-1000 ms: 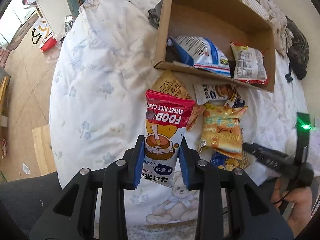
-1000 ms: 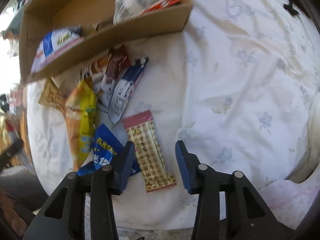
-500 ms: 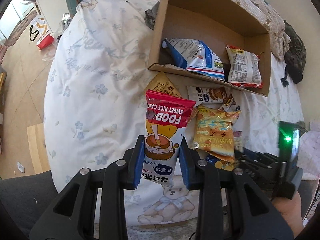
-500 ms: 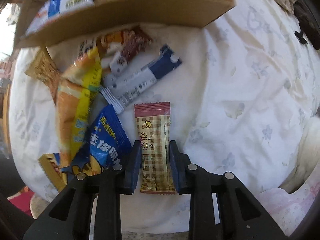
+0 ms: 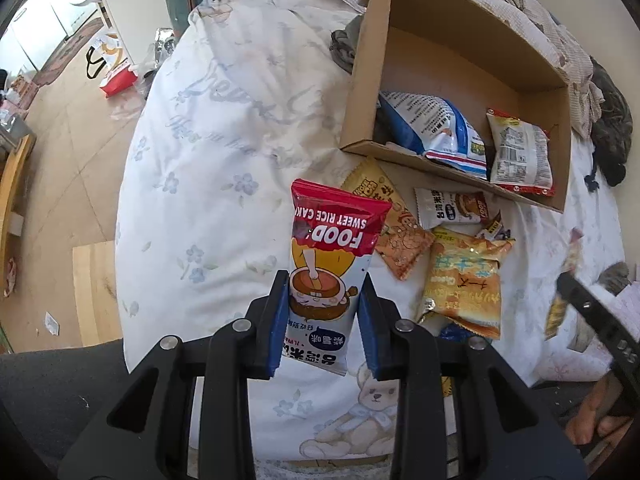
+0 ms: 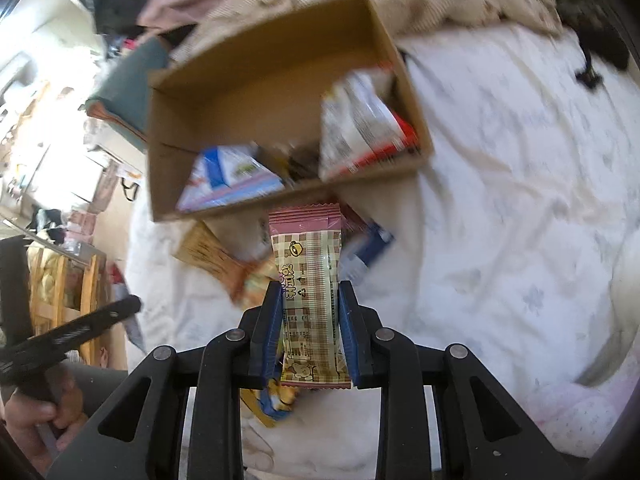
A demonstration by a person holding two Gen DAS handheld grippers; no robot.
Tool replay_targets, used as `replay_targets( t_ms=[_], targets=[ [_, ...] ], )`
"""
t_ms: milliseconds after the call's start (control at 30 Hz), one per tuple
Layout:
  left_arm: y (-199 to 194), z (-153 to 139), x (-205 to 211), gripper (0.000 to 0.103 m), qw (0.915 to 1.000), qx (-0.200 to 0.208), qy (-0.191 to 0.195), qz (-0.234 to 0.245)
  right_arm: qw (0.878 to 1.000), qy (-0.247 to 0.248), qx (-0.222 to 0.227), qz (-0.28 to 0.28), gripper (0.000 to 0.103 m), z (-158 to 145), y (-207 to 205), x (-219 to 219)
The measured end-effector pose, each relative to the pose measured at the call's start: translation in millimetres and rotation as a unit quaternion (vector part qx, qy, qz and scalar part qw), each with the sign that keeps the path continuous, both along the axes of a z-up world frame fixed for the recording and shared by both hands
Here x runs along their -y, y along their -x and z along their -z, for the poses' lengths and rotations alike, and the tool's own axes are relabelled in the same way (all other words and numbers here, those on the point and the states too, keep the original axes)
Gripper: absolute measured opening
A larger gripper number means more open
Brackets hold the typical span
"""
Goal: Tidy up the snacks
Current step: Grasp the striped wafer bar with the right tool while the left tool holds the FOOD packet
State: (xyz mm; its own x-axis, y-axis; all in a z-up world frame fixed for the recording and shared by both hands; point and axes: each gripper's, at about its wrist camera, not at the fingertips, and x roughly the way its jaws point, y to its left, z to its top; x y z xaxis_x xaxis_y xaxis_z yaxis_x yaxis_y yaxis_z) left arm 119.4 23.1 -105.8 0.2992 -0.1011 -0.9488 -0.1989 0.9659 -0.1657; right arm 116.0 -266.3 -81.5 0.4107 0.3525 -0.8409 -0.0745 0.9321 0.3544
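My left gripper (image 5: 322, 312) is shut on a red and white sweet rice cake packet (image 5: 330, 256) and holds it above the bed. My right gripper (image 6: 310, 320) is shut on a checkered pink-topped snack bar (image 6: 310, 280), lifted off the bed in front of the cardboard box (image 6: 280, 60). The box (image 5: 472, 28) holds a blue and white bag (image 5: 432, 128) and a red-edged white bag (image 5: 520, 152). Loose snacks lie before it: an orange packet (image 5: 466, 284), a brown cracker packet (image 5: 394, 224) and a white packet (image 5: 448, 208).
A white flowered quilt (image 5: 224, 160) covers the bed. A dark garment (image 5: 612, 136) lies at the far right. The floor with a red bag (image 5: 114, 76) lies beyond the bed's left edge. The right gripper shows at the right edge of the left wrist view (image 5: 588, 308).
My right gripper has shut on the checkered snack bar and lifted it off the bed toward the box. My left gripper still holds the rice cake packet, shifted slightly.
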Motion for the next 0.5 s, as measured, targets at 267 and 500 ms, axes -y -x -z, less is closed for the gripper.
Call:
replay_targets(
  t_ms=[267, 500],
  targets=[
    [-1, -3, 2, 0.028, 0.9995, 0.018, -0.027, -0.004, 0.998, -0.049, 0.049, -0.011, 0.029, -15, -2, -14],
    [-10, -38, 12, 0.028, 0.9974, 0.067, -0.025, 0.010, 0.990, -0.087, 0.107, -0.023, 0.029, -41, -12, -17]
  ],
)
